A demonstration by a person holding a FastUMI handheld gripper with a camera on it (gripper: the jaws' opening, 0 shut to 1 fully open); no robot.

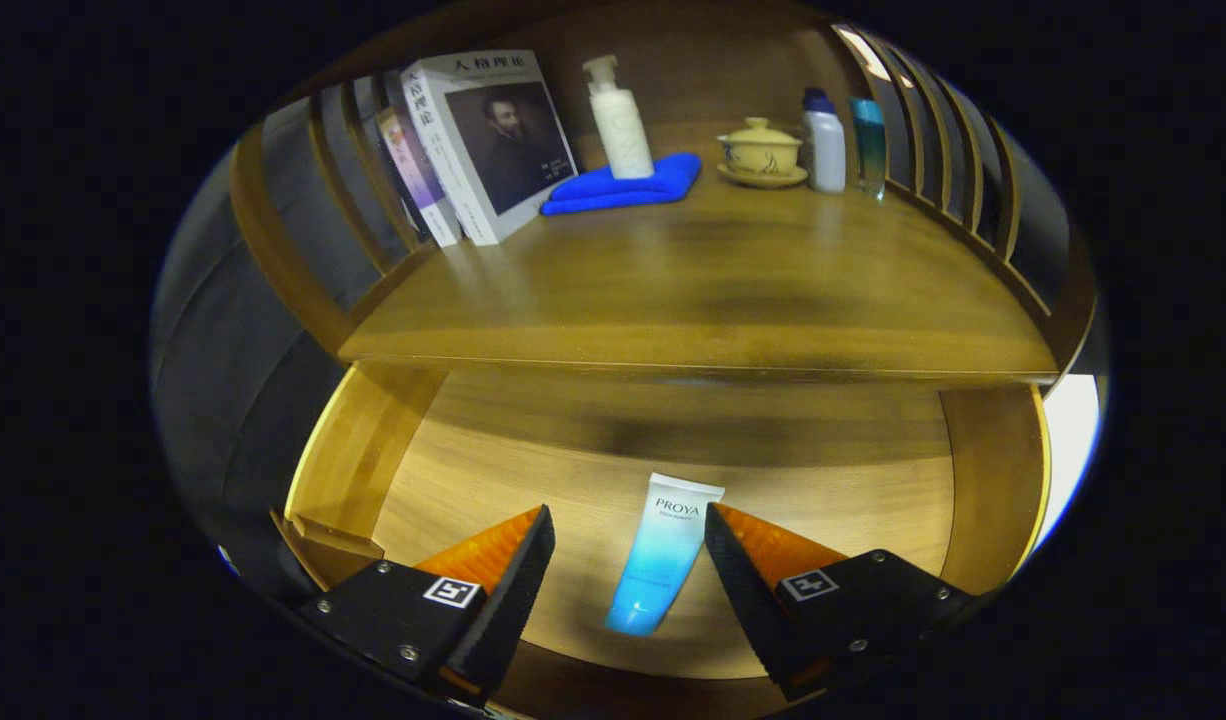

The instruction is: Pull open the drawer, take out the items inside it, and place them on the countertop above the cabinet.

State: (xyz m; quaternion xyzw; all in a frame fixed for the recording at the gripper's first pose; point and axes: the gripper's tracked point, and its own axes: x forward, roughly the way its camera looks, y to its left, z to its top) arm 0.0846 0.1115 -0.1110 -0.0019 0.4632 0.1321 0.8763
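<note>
Drawer [443, 470] stands pulled open beneath the countertop [693, 300]; the step in hand is taking out the tube [663, 550], lying on its floor between the spread, empty gripper [628, 545] fingers. Next: descend and close.

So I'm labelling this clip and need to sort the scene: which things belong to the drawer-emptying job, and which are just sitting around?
Part of the job:
- open drawer
- blue tube lying in it, between the open fingers of the gripper
- countertop

Just sitting on the countertop:
- books
- blue cloth
- white pump bottle
- lidded cup on saucer
- two bottles
</note>
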